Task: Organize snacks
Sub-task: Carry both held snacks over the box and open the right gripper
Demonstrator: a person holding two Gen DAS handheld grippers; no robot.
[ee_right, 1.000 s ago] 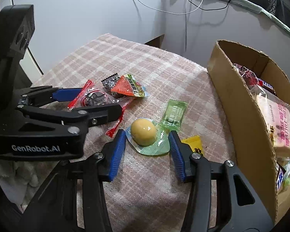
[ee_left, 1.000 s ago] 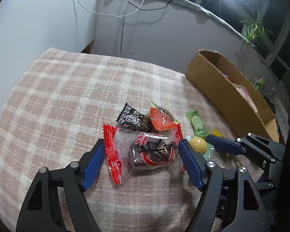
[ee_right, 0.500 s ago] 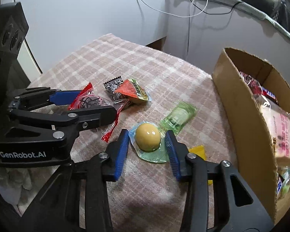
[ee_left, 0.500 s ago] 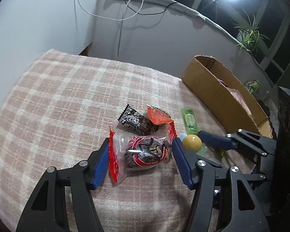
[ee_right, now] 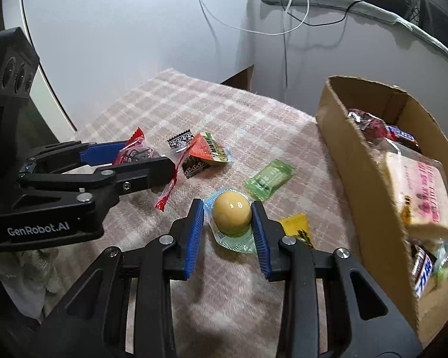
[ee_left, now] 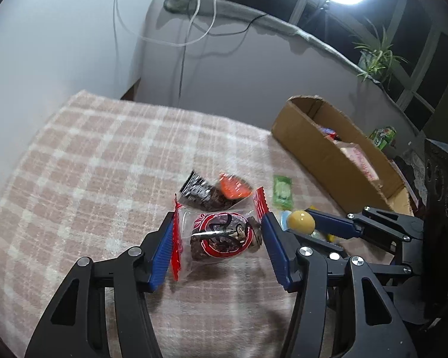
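My left gripper (ee_left: pixel 219 240) is shut on a clear, red-edged packet with a dark cake (ee_left: pixel 221 235) and holds it just above the checked cloth. It also shows in the right wrist view (ee_right: pixel 134 156). My right gripper (ee_right: pixel 228 217) is shut on a yellow ball-shaped jelly cup (ee_right: pixel 231 213), also seen in the left wrist view (ee_left: pixel 301 222). A black packet (ee_right: pixel 183 155), an orange packet (ee_right: pixel 206 149), a green packet (ee_right: pixel 268 176) and a yellow packet (ee_right: pixel 297 225) lie on the cloth.
An open cardboard box (ee_right: pixel 343 137) with several snacks stands at the right; it also shows in the left wrist view (ee_left: pixel 328 155). The pink checked cloth (ee_left: pixel 98 164) covers the table. A grey wall with cables stands behind.
Both grippers have closed onto their snacks. The left one has lifted the red-edged packet off the cloth, and both cameras have risen and tilted.
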